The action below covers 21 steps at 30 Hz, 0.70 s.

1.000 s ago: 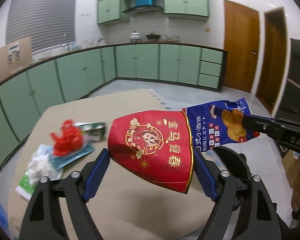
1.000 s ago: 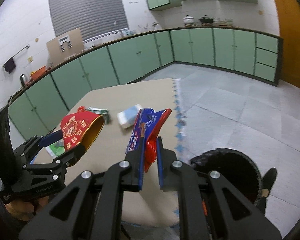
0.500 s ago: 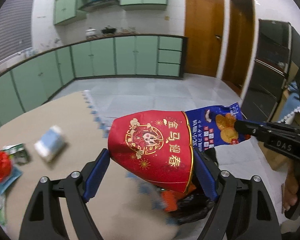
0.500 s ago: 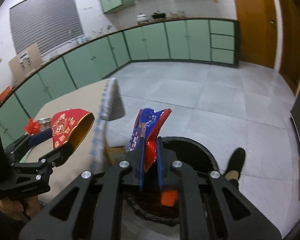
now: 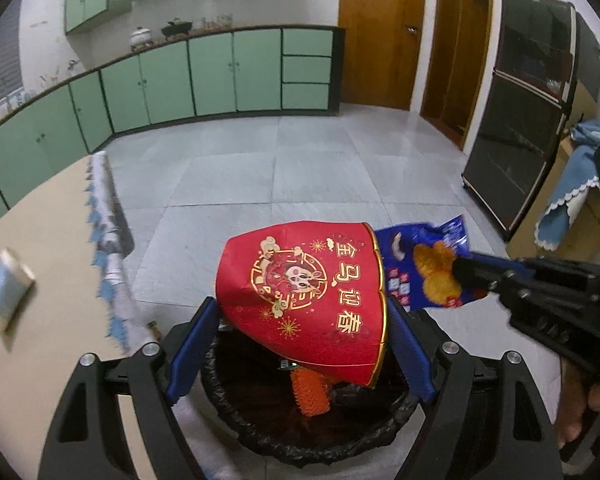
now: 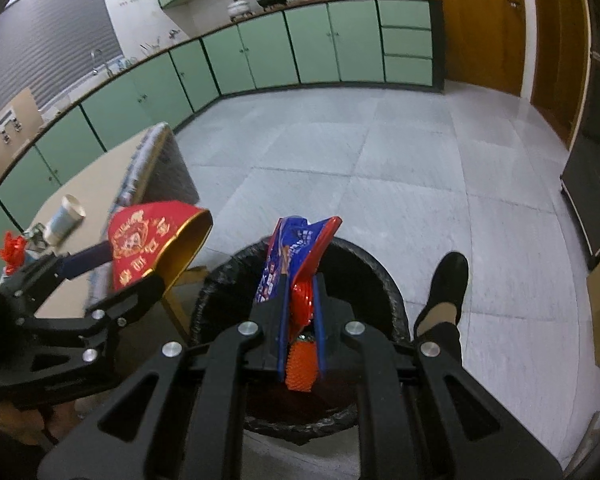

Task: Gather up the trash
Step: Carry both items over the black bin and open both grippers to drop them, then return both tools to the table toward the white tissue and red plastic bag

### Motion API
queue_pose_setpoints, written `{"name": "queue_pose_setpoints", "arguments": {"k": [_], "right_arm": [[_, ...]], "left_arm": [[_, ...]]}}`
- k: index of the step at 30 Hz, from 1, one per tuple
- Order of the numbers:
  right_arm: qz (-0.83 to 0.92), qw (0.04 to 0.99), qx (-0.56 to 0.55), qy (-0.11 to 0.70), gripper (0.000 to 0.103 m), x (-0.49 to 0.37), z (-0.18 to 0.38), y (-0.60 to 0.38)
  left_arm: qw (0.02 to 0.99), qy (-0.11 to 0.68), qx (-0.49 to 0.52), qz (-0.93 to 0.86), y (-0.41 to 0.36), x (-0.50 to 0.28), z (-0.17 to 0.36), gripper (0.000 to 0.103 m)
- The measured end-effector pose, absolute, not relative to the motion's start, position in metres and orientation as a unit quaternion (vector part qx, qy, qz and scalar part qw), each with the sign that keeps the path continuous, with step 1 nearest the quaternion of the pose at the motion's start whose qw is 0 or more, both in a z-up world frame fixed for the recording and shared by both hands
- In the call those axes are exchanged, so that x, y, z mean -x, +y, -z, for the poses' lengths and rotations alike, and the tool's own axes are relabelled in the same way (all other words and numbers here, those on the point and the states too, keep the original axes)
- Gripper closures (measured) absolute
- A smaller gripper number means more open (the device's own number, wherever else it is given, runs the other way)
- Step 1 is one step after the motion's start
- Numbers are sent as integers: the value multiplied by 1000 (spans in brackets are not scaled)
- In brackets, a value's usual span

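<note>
Both pieces hang over the black-lined bin (image 5: 312, 432) for dropping: left gripper (image 5: 300, 344) clamps the red paper box (image 5: 300, 296) between wide-set fingers; right gripper (image 6: 300, 344) pinches the blue snack bag (image 6: 288, 256), fingers nearly together.

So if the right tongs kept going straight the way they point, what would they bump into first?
Probably the black bin: the right tongs, shut on the blue snack bag, aim into its mouth, likely reaching the orange trash inside.

Green cabinets (image 5: 216, 76) curve along the white wall ahead of me, above a pale tiled floor (image 5: 300, 168). Wooden doors (image 5: 380, 32) stand to my right, beside a dark glass cabinet (image 5: 520, 120).
</note>
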State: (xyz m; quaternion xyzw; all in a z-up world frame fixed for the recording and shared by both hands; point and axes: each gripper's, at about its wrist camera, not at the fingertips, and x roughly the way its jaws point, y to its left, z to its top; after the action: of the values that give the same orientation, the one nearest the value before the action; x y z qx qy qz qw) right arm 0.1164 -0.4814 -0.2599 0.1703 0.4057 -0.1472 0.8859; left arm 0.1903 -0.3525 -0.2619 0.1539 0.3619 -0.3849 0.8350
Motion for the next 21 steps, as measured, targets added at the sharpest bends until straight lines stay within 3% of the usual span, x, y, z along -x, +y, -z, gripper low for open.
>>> {"name": "queue_pose_setpoints", "arguments": {"k": [7,21], "right_arm": [[163,875,-170,422,78,-119,272,-488],[163,882,-167,410,78,-113,256,-488]], "left_arm": [[825,385,-166,379,-365,-195,287,21],[829,389,-162,368,-360,-195,285,20]]}}
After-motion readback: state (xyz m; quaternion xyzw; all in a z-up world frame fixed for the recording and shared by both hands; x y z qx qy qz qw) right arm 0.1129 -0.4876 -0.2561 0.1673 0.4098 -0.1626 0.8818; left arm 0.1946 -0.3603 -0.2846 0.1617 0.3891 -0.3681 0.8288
